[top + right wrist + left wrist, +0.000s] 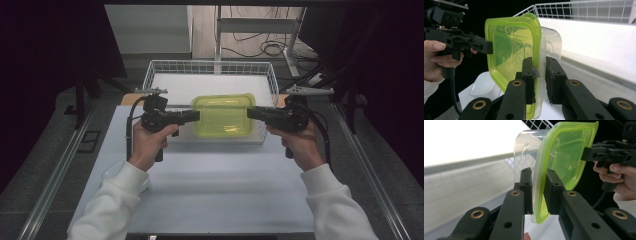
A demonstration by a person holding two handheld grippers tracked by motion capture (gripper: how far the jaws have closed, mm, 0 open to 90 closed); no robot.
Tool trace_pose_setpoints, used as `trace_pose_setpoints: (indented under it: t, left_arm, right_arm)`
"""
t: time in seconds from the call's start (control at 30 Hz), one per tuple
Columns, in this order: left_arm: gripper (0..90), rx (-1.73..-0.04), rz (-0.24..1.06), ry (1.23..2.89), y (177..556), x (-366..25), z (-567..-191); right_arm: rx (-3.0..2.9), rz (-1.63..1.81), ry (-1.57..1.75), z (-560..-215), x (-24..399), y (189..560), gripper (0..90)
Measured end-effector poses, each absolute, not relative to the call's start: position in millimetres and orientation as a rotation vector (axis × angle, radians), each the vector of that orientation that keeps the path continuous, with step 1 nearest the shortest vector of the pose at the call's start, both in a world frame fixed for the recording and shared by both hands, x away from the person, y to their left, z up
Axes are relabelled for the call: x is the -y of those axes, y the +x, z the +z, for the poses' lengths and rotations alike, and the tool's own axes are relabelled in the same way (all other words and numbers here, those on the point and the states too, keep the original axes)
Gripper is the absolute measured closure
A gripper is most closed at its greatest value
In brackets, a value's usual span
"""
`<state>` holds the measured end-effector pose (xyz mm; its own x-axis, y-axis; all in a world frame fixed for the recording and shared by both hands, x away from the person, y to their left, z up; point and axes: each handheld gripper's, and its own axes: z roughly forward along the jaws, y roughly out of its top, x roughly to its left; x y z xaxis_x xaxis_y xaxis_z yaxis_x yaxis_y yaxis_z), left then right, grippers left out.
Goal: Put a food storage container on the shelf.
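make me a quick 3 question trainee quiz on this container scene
1. True or false: the left hand-held gripper and the right hand-held gripper each clamp an opposite rim of the container with the green lid.
2. What stands behind the held container? A) a wire basket B) a cardboard box C) a bucket
3. Fill in: a second clear container lies on the ___ near the person's left sleeve.

Key: 1 true; 2 A; 3 table.
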<state>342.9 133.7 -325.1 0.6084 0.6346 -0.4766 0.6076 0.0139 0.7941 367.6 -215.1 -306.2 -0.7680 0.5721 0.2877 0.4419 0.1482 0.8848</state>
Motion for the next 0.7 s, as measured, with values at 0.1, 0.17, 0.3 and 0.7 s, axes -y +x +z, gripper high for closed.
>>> trace_pose_setpoints:
  t: [0.1,0.17,0.3,0.7]
  left_arm:
    - [78.8,-1.045,0.028,1.652,355.4,-138.3,-319.8]
    - [78.8,-1.045,0.026,1.650,359.2,-139.5,-317.7]
    - [78.7,-1.041,0.037,1.653,374.2,-143.9,-307.5]
    - [79.0,-1.065,0.024,1.691,425.0,-148.5,-293.6]
  right_arm:
    - [-2.294,1.699,1.019,-300.2,210.9,381.0,77.6]
    - [-2.295,1.702,1.023,-299.2,209.9,384.3,77.7]
    - [-2.285,1.716,1.045,-292.3,205.6,400.1,77.8]
    - [-2.261,1.730,1.141,-286.6,198.9,441.7,77.8]
